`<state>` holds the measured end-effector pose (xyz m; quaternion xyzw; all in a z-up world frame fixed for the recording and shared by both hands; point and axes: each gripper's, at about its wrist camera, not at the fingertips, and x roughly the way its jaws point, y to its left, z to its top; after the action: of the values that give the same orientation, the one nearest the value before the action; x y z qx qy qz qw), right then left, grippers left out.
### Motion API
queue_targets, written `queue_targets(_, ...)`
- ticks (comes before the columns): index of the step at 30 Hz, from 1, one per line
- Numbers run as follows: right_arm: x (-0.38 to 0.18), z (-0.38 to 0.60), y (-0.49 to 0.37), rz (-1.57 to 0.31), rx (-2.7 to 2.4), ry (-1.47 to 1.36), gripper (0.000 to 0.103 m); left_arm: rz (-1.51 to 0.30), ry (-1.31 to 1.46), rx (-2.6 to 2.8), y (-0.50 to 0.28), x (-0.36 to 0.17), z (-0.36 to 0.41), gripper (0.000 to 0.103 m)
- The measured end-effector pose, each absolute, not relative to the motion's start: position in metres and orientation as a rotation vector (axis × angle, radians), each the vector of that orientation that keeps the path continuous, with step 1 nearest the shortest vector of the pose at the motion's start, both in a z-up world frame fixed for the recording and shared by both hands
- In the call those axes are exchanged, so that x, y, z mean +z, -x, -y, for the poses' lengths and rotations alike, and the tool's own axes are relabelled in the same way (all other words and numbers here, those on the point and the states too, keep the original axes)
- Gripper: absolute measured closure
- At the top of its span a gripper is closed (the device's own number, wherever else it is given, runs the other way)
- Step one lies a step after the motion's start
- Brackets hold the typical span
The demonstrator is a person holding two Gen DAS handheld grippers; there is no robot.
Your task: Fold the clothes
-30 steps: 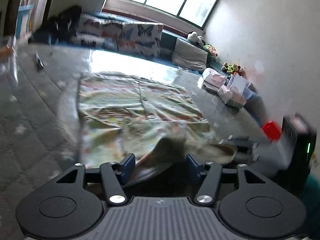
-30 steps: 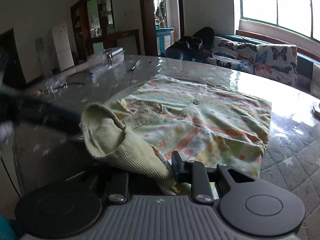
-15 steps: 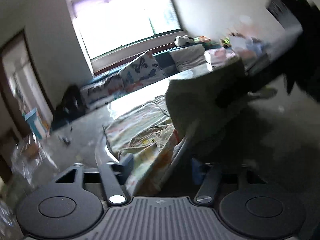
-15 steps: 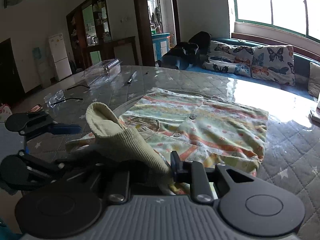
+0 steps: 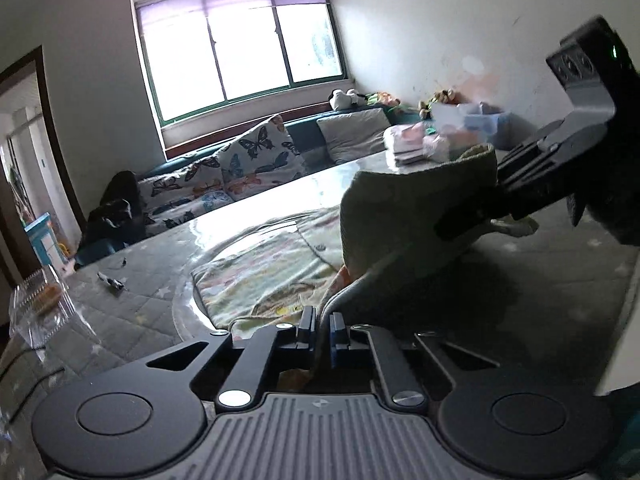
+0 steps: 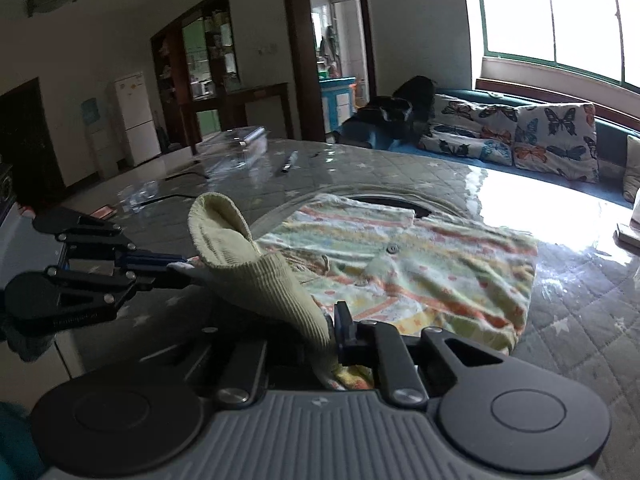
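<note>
Ribbed pale-green cuff [image 6: 256,276] of a patterned garment [image 6: 420,268], lifted above the quilted worktop [image 6: 580,320]. Left gripper [image 5: 322,330] is clamped on the cloth's near edge; right gripper [image 6: 324,336] is clamped on the cuff's base. The garment's body lies flat on the worktop, far of both grippers.

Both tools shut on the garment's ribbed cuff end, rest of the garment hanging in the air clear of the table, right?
Not quite. Both the left tool and right tool are shut on the garment, but only its ribbed cuff end is lifted. The right wrist view shows the rest lying flat on the table.
</note>
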<state>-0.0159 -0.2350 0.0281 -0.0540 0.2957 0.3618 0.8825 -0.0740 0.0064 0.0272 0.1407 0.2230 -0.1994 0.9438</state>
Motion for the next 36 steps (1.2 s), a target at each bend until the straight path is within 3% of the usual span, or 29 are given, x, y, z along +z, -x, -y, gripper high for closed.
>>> queue_targets(7, 0.044, 0.243, 0.076, -0.638, 0.805, 0.162, 0.092, -0.466, -0.238, -0.466, 0.126, 0.05, -0.013, 0.096)
queue_targets(13, 0.047, 0.24, 0.07, -0.629, 0.794, 0.18, 0.093, -0.463, -0.224, -0.458, 0.115, 0.054, -0.011, 0.096)
queue_targets(22, 0.074, 0.222, -0.008, -0.58, 0.774, 0.261, 0.093, -0.442, -0.18, -0.399, 0.039, 0.072, -0.022, 0.097)
queue_targets(30, 0.063, 0.19, -0.097, -0.624, 0.72, 0.283, 0.093, -0.554, -0.147, -0.327, -0.071, 0.057, -0.028, 0.098)
queue_targets(36, 0.022, 0.186, -0.138, -0.671, 0.631, 0.215, 0.081, -0.69, -0.114, -0.27, -0.122, 0.013, -0.03, 0.097)
